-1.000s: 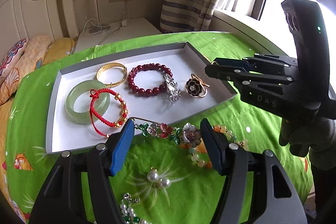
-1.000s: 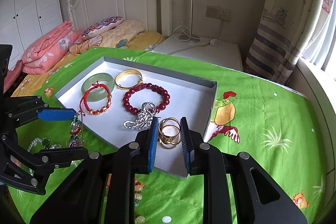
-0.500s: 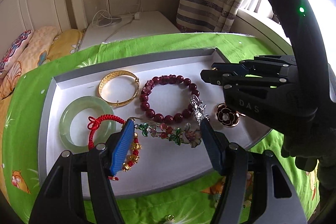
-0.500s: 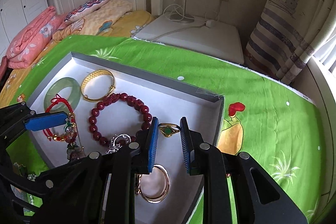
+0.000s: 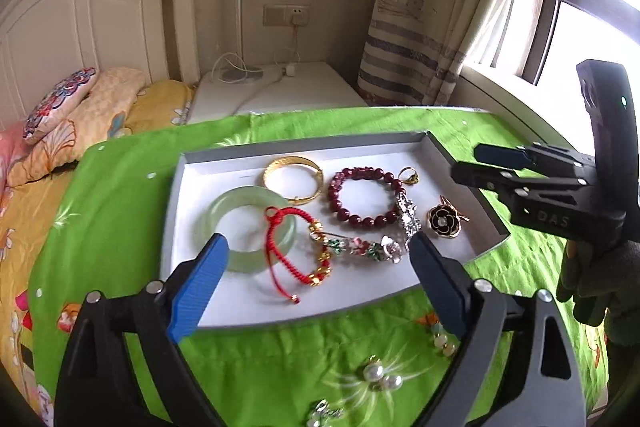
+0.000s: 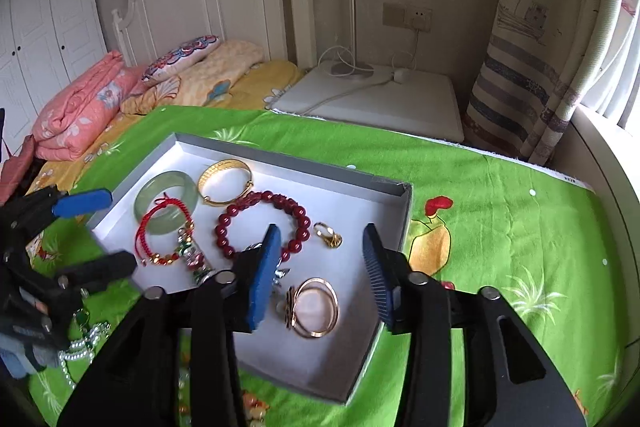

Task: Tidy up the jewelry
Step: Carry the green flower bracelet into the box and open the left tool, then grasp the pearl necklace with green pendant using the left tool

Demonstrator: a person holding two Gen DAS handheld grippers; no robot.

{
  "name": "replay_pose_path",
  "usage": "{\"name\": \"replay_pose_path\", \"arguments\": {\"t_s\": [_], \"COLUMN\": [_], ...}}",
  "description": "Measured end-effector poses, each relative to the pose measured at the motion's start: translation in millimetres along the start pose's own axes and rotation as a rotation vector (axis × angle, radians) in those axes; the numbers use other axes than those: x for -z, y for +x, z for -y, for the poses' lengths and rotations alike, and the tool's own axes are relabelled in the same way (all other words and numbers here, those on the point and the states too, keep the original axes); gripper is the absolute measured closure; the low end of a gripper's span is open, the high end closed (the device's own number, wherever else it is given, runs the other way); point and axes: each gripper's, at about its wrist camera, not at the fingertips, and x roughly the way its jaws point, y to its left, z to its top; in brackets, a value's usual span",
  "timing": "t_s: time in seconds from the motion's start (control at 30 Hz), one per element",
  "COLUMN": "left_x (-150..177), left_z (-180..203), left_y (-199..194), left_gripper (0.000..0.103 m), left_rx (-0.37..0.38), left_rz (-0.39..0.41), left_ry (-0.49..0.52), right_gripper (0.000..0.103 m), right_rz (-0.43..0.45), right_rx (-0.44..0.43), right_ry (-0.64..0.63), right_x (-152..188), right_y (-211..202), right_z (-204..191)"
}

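Left wrist view: left gripper (image 5: 316, 259) jaws just opening, flower bracelet (image 5: 360, 247) lying released in the tray (image 5: 452, 159); right gripper (image 6: 320, 267) also opening, empty. Next I'm guessing pearls (image 5: 380, 377), lower centre.

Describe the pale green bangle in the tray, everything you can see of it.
The pale green jade-like bangle is a thick, smooth, translucent closed ring lying flat on the white floor of the grey shallow tray, at its left side. A red braided cord bracelet with gold beads lies across its right side. The gold bangle sits just behind it.
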Motion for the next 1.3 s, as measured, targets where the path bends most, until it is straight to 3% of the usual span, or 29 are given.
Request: {"name": "replay_pose_path", "arguments": {"t_s": [0.23, 0.33, 0.4, 0.6, 0.73, 1.13, 1.17, 1.27, 1.3], "left_x": [47, 68, 80, 93, 95, 96, 97, 97, 97], "left_z": [-19, -21, -20, -18, -21, -22, -21, -14, -10], "left_y": [-49, -62, -64, -61, -54, -55, -55, -55, -55], "left_gripper": [0.005, 0.003, 0.003, 0.003, 0.003, 0.003, 0.003, 0.003, 0.003], "left_rx": [-0.013, 0.024, 0.061, 0.104, 0.07, 0.071, 0.073, 0.08, 0.082], "left_rz": [0.046, 0.06, 0.065, 0.044, 0.02, 0.016, 0.016, 0.016, 0.016], "left_ry": [-0.069, -0.109, -0.12, -0.129, -0.136, -0.144, -0.137, -0.103, -0.087], "right_gripper": [0.046, 0.035, 0.034, 0.026, 0.026, 0.026, 0.026, 0.039, 0.049], "right_rz": [-0.022, -0.054, -0.093, -0.169, -0.198, -0.205, -0.203, -0.191, -0.186], "right_rx": [-0.041, -0.058, -0.06, -0.08, -0.079, -0.089, -0.09, -0.095, -0.09], "right_ry": [0.003, -0.012, -0.051, -0.172, -0.172, -0.182, -0.18, -0.173, -0.161], "right_x": [64, 88, 98, 106, 107, 102, 103, 104, 105], "right_y": [-38, -46, -45, -35, -28, -23, -24, -28, -30], "right_z": [-7, -16, -27, -55, -58, -60, -60, -59, -57]}}
